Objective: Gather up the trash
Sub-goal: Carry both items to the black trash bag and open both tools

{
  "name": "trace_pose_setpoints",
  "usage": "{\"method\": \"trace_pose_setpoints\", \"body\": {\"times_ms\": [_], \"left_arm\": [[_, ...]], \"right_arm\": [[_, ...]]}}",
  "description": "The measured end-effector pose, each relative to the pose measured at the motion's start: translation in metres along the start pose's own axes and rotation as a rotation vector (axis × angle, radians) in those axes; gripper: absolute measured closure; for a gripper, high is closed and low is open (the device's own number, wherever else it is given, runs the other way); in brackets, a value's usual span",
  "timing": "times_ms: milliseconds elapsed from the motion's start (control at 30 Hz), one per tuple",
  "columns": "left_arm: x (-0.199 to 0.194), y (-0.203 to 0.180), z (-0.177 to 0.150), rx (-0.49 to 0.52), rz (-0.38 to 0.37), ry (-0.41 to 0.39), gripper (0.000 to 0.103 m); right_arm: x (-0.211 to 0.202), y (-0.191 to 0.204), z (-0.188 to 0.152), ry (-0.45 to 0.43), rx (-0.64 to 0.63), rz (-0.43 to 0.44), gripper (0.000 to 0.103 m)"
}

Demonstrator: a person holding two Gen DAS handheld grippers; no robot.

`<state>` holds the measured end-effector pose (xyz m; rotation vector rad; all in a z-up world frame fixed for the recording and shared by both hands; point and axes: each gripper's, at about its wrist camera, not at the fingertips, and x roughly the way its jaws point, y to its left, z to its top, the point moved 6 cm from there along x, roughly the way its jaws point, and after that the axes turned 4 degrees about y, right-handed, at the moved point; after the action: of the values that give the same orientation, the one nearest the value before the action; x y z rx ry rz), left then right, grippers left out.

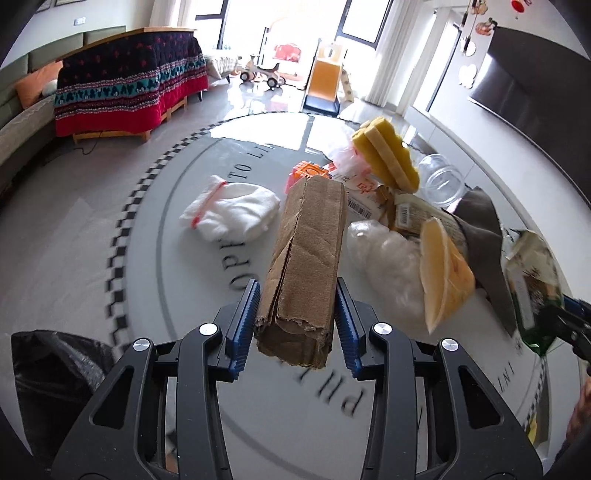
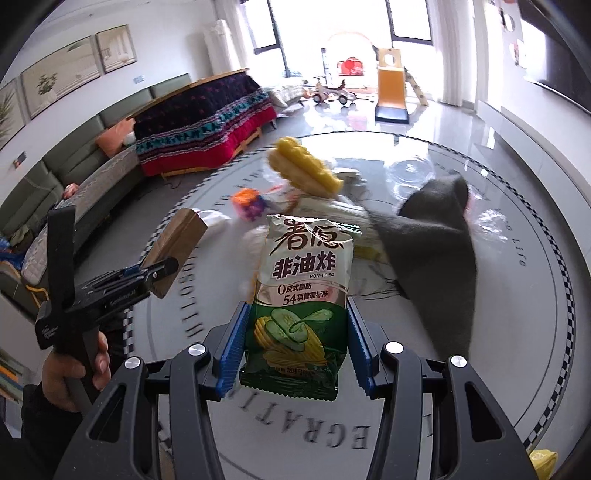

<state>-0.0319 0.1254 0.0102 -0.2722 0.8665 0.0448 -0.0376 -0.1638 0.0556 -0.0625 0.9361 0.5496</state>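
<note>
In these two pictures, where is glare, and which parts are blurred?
Left wrist view: window glare on the glossy floor; rug lettering smeared, cardboard piece sharp. Right wrist view: windows blown out; yellow sponge and grey cloth blurred, chip bag sharp. Both bend at the edges.

A green sofa [image 2: 66,173] is running along the left wall, with an orange cushion [image 2: 116,138] lying on it. A low wooden table is standing beside it under a dark quilt [image 1: 125,88] with teal and red bands hanging down its sides. Framed pictures [image 2: 77,61] are hanging on the wall above the sofa. Toward the bright windows [image 2: 332,22], a small ride-on toy [image 1: 258,74] is sitting on the glossy floor next to an orange children's slide [image 1: 325,79]. White curtains [image 1: 399,51] are hanging by the windows. A dark screen [image 1: 532,77] is hanging on the right wall.
</note>
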Motion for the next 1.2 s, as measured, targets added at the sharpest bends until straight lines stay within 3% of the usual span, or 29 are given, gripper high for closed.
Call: {"method": "trace_pose_setpoints", "body": {"times_ms": [400, 733, 933, 1033, 1067, 1100, 1200], "left_arm": [[-0.073, 0.067, -0.050, -0.074, 0.068, -0.063, 0.063], [-0.138, 0.194, -0.138, -0.311, 0.285, -0.074, 0.063], [-0.162, 0.251, -0.180, -0.463, 0.381, -0.068, 0.063], [-0.172, 0.274, -0.195, -0.548, 0.415, -0.073, 0.047], [-0.177, 0.281, -0.199, -0.581, 0.436, -0.083, 0.018], [-0.185, 0.290, -0.204, -0.624, 0.475, -0.108, 0.006], [-0.199, 0.301, -0.212, -0.666, 0.524, -0.123, 0.006]], "right_arm": [[0.012, 0.115, -0.022, 0.038, -0.151, 0.180, 0.051], [0.031, 0.271, -0.058, 0.112, -0.383, 0.438, 0.051], [0.047, 0.348, -0.076, 0.193, -0.481, 0.535, 0.051], [0.056, 0.381, -0.079, 0.240, -0.514, 0.599, 0.045], [0.060, 0.396, -0.080, 0.263, -0.529, 0.619, 0.034], [0.063, 0.406, -0.079, 0.267, -0.532, 0.619, 0.031], [0.068, 0.426, -0.073, 0.247, -0.547, 0.616, 0.031]]}}
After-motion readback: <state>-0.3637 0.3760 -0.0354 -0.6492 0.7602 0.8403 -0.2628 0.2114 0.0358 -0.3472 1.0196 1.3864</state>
